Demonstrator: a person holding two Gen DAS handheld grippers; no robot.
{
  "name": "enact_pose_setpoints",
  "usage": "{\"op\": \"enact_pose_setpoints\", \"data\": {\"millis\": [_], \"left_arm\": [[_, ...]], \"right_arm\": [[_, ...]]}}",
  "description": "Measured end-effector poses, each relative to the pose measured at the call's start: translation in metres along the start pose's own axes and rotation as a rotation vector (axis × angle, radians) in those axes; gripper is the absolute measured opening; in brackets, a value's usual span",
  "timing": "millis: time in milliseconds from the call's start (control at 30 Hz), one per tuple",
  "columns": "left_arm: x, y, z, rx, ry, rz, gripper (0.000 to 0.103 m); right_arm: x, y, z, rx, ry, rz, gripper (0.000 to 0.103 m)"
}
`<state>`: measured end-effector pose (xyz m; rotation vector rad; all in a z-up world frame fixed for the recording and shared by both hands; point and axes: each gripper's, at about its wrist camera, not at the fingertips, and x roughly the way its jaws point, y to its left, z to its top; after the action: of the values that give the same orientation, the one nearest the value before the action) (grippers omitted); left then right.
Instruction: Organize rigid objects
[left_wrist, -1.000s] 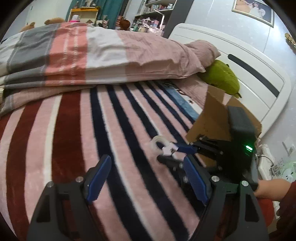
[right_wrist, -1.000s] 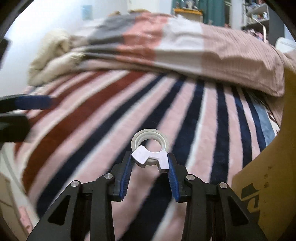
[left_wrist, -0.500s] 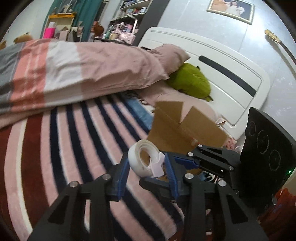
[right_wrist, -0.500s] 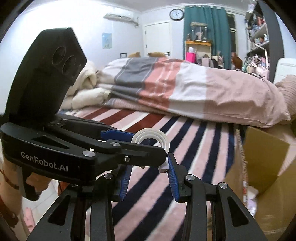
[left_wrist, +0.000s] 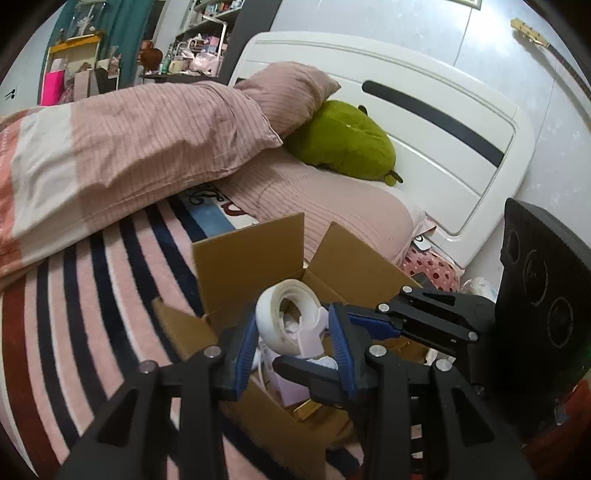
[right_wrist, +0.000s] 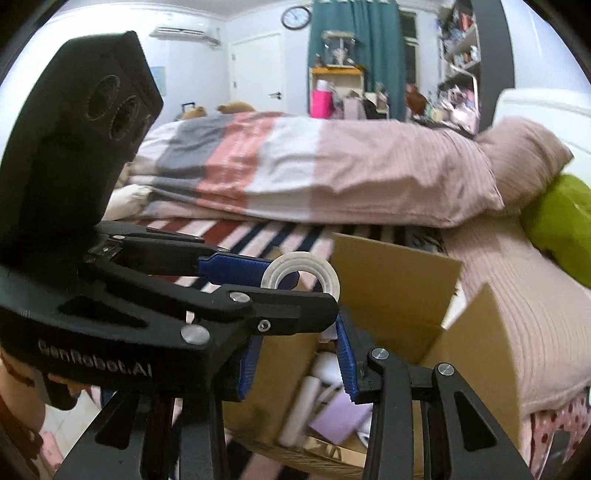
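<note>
A bedroom: a striped blanket (left_wrist: 85, 295) covers the bed, and an open cardboard box (left_wrist: 251, 254) sits at its edge with flaps raised. Above the box's mouth, the left gripper (left_wrist: 291, 332) and right gripper (right_wrist: 295, 350) both clamp one white tape roll (left_wrist: 286, 314). The roll stands on edge, its hole facing the left camera.

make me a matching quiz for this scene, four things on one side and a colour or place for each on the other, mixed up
Things:
1. tape roll
2. plush toy
3. cardboard box
4. wall clock

Matches:
A. green, by the headboard
B. open, on the striped blanket
C. above the teal curtain
D. white, between the tool fingers

Pairs: 1-D, 2-A, 3-B, 4-C
</note>
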<state>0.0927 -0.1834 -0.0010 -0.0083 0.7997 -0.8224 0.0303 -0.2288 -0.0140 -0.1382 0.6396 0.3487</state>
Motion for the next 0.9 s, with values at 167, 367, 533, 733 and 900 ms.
{"op": "enact_pose_setpoints", "data": {"millis": [167,367,533,733,900], "left_arm": [[0.013,-0.007,0.006,0.017,0.015,0.037,0.054],[-0.007,-0.012,0.002,0.018,-0.042,0.118,0.081],[-0.042,-0.014,-0.012,0.0,-0.138,0.233,0.097],[-0.088,-0.001,-0.037,-0.07,-0.239,0.448,0.098],[-0.111,0.018,-0.056,-0.133,-0.265,0.55,0.098]], "right_arm": [[0.007,-0.02,-0.004,0.005,0.069,-0.038,0.038],[0.009,-0.034,-0.012,0.043,0.071,-0.038,0.065],[-0.003,-0.032,-0.014,0.05,0.024,-0.003,0.066],[-0.025,-0.02,-0.008,0.024,-0.107,0.013,0.086],[-0.034,-0.012,-0.001,-0.003,-0.151,0.049,0.095]]}}
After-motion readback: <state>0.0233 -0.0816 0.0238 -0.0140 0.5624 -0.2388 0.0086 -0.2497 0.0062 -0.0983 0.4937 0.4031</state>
